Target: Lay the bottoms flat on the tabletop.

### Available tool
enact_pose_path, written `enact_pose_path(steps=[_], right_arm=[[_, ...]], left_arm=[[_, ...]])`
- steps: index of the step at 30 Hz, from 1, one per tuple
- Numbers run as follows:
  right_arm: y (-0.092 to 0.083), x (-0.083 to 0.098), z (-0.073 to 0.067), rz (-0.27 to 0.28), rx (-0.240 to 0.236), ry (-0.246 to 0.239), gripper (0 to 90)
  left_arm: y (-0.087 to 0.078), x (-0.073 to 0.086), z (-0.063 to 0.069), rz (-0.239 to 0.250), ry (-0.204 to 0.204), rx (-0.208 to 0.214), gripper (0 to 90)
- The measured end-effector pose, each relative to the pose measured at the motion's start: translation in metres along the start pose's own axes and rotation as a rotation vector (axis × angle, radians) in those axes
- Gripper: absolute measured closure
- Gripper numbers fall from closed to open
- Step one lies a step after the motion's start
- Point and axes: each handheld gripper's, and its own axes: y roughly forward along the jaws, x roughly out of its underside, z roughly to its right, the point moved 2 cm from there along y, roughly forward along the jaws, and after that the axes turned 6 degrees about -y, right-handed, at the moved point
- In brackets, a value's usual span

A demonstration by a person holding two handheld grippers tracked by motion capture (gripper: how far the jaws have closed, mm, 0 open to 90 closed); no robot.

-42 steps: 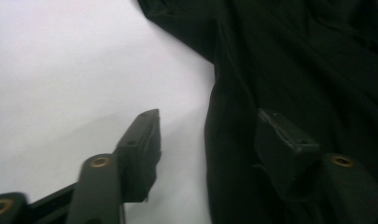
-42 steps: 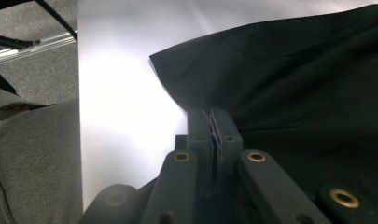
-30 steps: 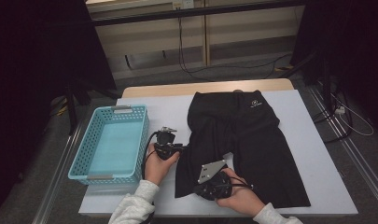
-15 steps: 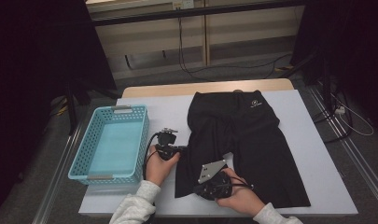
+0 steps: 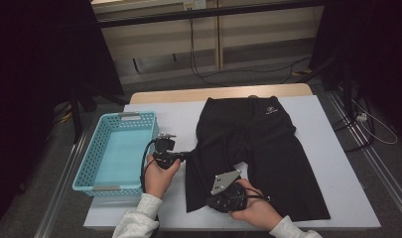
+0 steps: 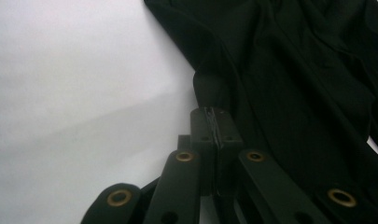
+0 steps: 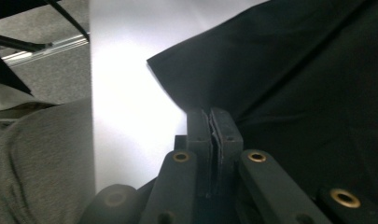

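We see black shorts (image 5: 258, 153) lying flat on the white table (image 5: 337, 198), right of the blue basket (image 5: 114, 153). Left gripper (image 5: 184, 155), its jaws just closed, pinches their left edge; right gripper (image 5: 213, 201) clamps their near-left hem

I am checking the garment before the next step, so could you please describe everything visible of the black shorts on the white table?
The black shorts, of thin matte fabric, lie flat on the white table, waistband away from the person, a small pale logo near it, two legs toward the person. The left gripper is shut on the left leg's outer edge, the right gripper on its hem corner. Soft creases run through the cloth.
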Motion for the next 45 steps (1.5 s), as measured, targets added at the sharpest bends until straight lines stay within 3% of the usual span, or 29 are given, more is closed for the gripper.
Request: enact_pose_path(steps=[4, 9, 13, 16, 17, 18, 20, 22, 25, 28, 31, 38, 41, 45], right_arm=[[0.001, -0.001, -0.002, -0.001, -0.011, -0.009, 87.8], [0.001, -0.002, -0.007, 0.001, -0.071, -0.009, 88.0], [0.001, -0.002, -0.007, -0.001, -0.078, -0.009, 85.3], [-0.003, -0.003, -0.003, 0.015, -0.039, 0.007, 69.7], [-0.003, -0.003, -0.003, 0.015, -0.039, 0.007, 69.7], [-0.007, -0.002, 0.005, 0.019, 0.006, 0.073, 55.9], [-0.012, 0.002, 0.012, 0.025, 0.045, 0.091, 53.7], [-0.018, 0.006, 0.021, 0.03, 0.09, 0.113, 47.1], [-0.025, 0.014, 0.031, 0.011, 0.174, 0.156, 46.0], [-0.026, 0.022, 0.037, -0.005, 0.21, 0.19, 45.7], [-0.027, 0.025, 0.039, -0.016, 0.219, 0.199, 46.2], [-0.032, 0.026, 0.042, -0.01, 0.235, 0.205, 45.9], [-0.042, 0.026, 0.048, 0.022, 0.283, 0.236, 47.1], [-0.05, 0.03, 0.056, 0.024, 0.393, 0.271, 54.6]], left_arm=[[0.006, 0.002, -0.001, -0.004, 0.009, -0.014, 77.3], [0.008, -0.001, 0.002, 0.057, 0.028, -0.029, 45.8], [0.013, 0.0, 0.006, 0.062, 0.043, -0.029, 39.6], [0.02, -0.002, 0.007, 0.069, 0.056, -0.005, 41.1], [0.02, -0.002, 0.007, 0.069, 0.056, -0.005, 41.6], [0.025, -0.005, 0.01, 0.069, 0.054, 0.007, 42.0], [0.029, -0.007, 0.012, 0.067, 0.066, 0.004, 43.7], [0.032, -0.007, 0.01, 0.049, 0.074, -0.019, 52.2], [0.034, -0.007, 0.001, 0.003, 0.036, -0.007, 75.5], [0.032, -0.008, -0.002, 0.003, 0.02, 0.001, 86.3], [0.026, -0.011, -0.006, 0.032, -0.004, 0.011, 86.8], [0.023, -0.01, -0.011, 0.025, -0.023, 0.012, 86.8], [0.025, -0.009, -0.011, 0.02, -0.02, 0.01, 86.5], [0.025, -0.009, -0.012, 0.021, -0.02, 0.011, 86.3]])
